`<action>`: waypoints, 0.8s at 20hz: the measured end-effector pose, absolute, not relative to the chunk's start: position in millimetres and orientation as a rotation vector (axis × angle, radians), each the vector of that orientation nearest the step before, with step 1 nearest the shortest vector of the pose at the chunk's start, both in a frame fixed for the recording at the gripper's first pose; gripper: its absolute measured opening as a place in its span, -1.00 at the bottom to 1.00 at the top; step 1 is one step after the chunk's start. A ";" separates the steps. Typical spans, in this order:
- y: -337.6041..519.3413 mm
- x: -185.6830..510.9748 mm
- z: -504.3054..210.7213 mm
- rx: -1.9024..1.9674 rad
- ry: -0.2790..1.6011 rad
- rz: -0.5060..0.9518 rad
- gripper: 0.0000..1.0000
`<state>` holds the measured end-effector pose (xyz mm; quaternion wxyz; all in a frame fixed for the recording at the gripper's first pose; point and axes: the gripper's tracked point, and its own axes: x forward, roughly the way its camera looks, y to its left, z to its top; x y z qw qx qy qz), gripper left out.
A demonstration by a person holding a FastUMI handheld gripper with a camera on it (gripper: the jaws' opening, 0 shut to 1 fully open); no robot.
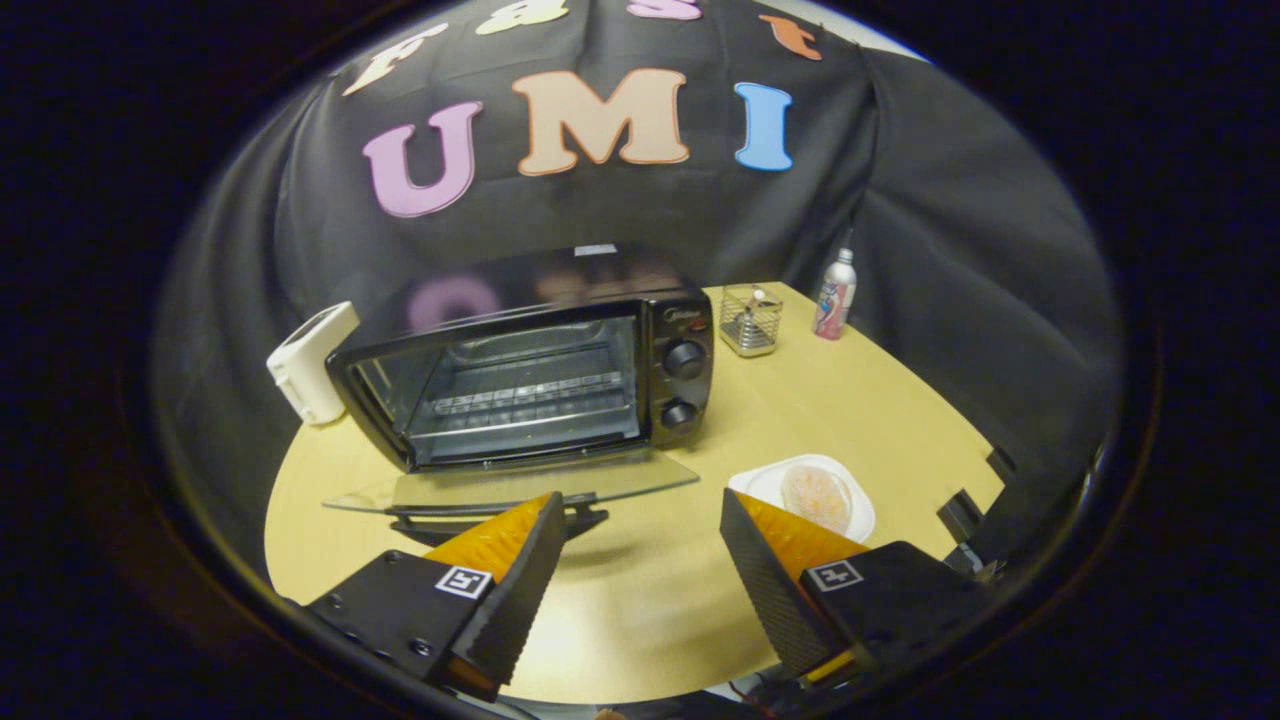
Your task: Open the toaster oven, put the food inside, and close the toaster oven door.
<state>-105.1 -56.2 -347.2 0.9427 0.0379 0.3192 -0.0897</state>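
A pale wood desk (640, 590) carries the oven (530, 365) at far left, its door (510, 488) folded flat for loading. The gripper (640, 540) hovers with fingers apart, empty. The food (817, 497) waits on a plate (762, 482) at near right, just beyond the right finger.

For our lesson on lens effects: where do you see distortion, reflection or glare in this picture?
Gripper view: fisheye bends the table edge; the oven top mirrors the wall; the open glass door gives a pale sheen; the tongs are open, with a bright patch on the table between them.
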 end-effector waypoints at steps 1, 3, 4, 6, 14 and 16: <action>-62.8 -103.3 -348.3 0.086 0.653 -0.198 0.96; -78.9 -99.9 -348.0 0.095 0.647 -0.239 0.97; -84.9 -97.7 -350.0 0.106 0.644 -0.252 0.97; -92.7 -94.1 -351.1 0.124 0.640 -0.269 0.96; -47.0 -39.1 -317.0 0.107 0.496 -0.103 0.97; -37.6 -35.5 -325.8 0.092 0.523 -0.084 0.97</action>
